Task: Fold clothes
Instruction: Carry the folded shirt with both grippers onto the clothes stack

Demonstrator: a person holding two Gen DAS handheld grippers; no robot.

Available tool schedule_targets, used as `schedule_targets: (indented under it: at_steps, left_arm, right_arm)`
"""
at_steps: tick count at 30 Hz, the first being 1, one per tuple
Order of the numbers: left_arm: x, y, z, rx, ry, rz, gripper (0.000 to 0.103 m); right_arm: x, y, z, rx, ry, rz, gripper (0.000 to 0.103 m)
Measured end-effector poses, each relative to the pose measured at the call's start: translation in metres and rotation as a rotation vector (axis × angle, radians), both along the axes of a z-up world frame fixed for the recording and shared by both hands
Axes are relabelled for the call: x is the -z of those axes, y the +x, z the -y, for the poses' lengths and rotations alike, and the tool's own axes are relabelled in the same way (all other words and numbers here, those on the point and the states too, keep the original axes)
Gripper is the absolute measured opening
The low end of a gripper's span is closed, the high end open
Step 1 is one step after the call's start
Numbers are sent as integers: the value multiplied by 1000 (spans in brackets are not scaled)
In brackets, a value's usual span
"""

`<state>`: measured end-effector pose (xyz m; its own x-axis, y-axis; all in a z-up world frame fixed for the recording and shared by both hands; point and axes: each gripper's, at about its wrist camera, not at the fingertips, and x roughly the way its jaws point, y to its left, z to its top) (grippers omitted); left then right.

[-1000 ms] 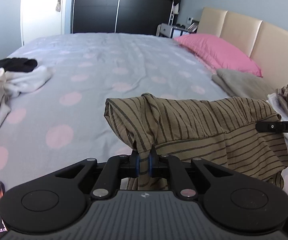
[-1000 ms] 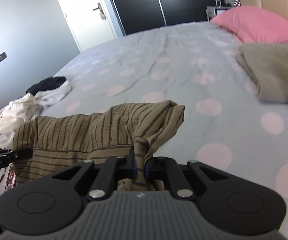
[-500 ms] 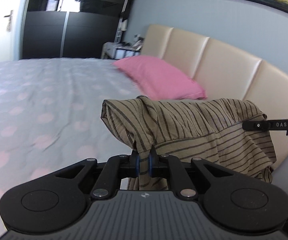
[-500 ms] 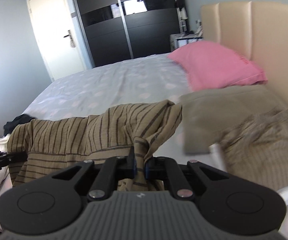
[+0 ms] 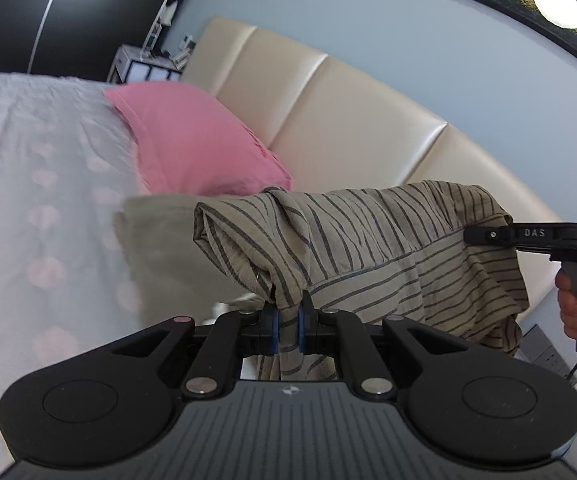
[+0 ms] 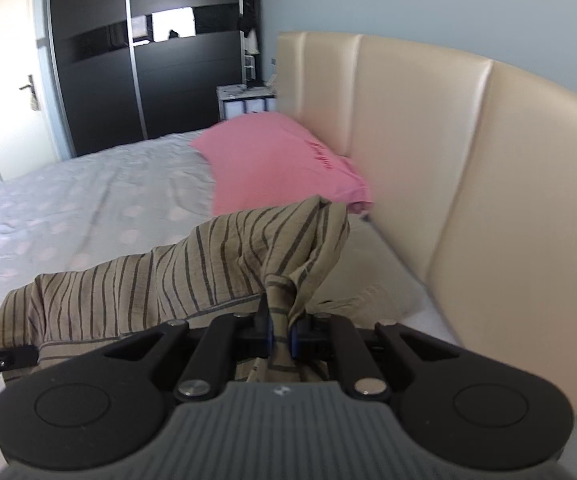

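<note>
- My left gripper (image 5: 287, 330) is clamped tight on one bunched end of the tan, dark-striped cotton garment (image 5: 360, 240); my right gripper (image 6: 279, 334) pinches the other end.
- The garment hangs slack between them, in the air near the bed's head edge, by the pink pillow (image 6: 276, 160) and beige padded headboard (image 6: 468, 184).
- Judging progress: it looks doubled over, but not laid down or squared; whether more folds remain I can't tell.

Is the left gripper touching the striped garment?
Touching. The left wrist view shows the left gripper with jaws closed on a bunch of the striped garment.
</note>
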<state>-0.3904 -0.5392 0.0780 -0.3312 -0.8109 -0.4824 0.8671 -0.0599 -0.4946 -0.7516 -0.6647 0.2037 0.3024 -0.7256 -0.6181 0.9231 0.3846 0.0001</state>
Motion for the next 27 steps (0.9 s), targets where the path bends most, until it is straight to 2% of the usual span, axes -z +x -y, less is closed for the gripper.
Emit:
schedule_targets:
  at_steps: [4,9,17,27]
  left_arm:
    - [21,-30,27,38,31,16,6]
    - [48,-59,64,69,76,41,6]
    - [90,-51,108,64,142,91,6]
    - [137,-58,131,90,213,88,7]
  right_arm:
    - [10,-31,41,63,33,-15,9]
    - [48,-48,86,98,78,-50,9]
    - [142,-40,155,133,167,-12,9]
    - [224,-41,204,156,283,63,9]
